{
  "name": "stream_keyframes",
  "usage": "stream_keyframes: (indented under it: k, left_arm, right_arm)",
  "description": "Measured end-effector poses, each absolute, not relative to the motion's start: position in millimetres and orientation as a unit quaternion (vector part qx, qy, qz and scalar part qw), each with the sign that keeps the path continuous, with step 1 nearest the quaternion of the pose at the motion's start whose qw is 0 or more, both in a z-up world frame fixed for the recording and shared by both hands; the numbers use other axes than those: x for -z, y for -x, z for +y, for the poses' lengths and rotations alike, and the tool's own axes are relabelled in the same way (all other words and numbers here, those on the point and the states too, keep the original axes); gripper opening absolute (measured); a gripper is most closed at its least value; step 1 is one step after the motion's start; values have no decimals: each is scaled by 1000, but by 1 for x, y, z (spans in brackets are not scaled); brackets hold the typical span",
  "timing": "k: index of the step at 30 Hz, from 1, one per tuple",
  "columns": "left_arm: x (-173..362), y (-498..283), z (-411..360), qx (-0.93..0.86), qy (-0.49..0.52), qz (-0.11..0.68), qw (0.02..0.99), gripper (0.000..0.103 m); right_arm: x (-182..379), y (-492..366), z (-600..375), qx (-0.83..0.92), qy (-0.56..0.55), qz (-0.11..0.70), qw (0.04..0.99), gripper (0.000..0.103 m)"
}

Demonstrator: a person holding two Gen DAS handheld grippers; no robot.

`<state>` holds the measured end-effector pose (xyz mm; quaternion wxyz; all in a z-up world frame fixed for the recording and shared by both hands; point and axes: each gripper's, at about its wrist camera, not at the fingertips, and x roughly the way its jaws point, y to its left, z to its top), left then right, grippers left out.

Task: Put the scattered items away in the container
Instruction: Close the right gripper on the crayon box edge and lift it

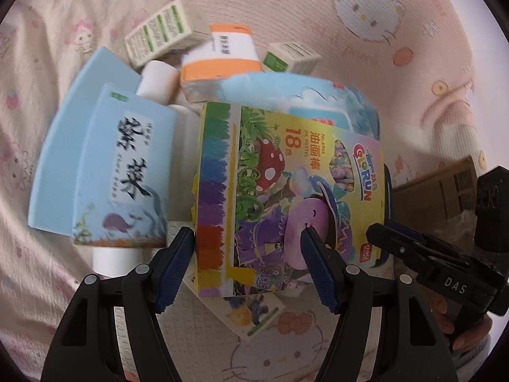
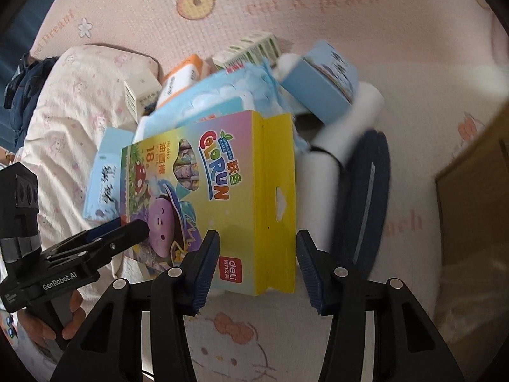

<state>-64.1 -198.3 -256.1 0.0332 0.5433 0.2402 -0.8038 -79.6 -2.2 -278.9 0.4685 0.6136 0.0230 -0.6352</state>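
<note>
- Straddling the near end of the oil pastel box (image 1: 286, 191), the left gripper (image 1: 248, 270) has one blue pad against the box's rainbow-striped side and the other over its printed face; whether it truly clamps cannot be told, since the jaws stand wide.
- Coming from the box's yellow hang-tab end, the right gripper (image 2: 257, 270) sits spread and empty, its pads either side of the tab but apparently short of contact.
- The oil pastel box, seen from the right wrist at (image 2: 206, 197), lies on top of the pile, its long axis running away from the left gripper, near to far; both claws are close, the left appearing the more committed.
- Beside it on the left rests a pale blue box (image 1: 127, 175) with black calligraphy, white rolls (image 1: 159, 82) tucked beneath.
- Farther off lie a blue wipes pack (image 1: 302, 95), an orange-and-white packet (image 1: 222, 60) and two small green-striped cartons (image 1: 159, 31).
- A dark blue case (image 2: 366, 197) sits just right of the pile.
- At the far right edge shows a cardboard box (image 2: 477, 197), likely the container, well apart on the pink cartoon mat (image 2: 318, 16).
</note>
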Motion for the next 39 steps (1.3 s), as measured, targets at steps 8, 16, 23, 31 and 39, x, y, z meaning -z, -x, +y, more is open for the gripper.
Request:
stream_keyframes:
  k: [8, 16, 23, 31, 39]
  left_arm:
    - [268, 64, -212, 790, -545, 277, 41, 72]
    - [279, 63, -230, 769, -523, 366, 29, 62]
    - [267, 58, -218, 783, -525, 331, 37, 59]
    - [217, 52, -198, 828, -495, 261, 35, 59]
    - [169, 53, -175, 856, -454, 247, 15, 59]
  right_arm:
    - [296, 92, 11, 621, -626, -34, 471, 48]
    - [301, 93, 5, 612, -621, -35, 489, 49]
    - [296, 89, 1, 615, -612, -13, 497, 50]
    - [275, 91, 19, 617, -581, -36, 530, 50]
    - [262, 103, 54, 603, -571, -78, 551, 50]
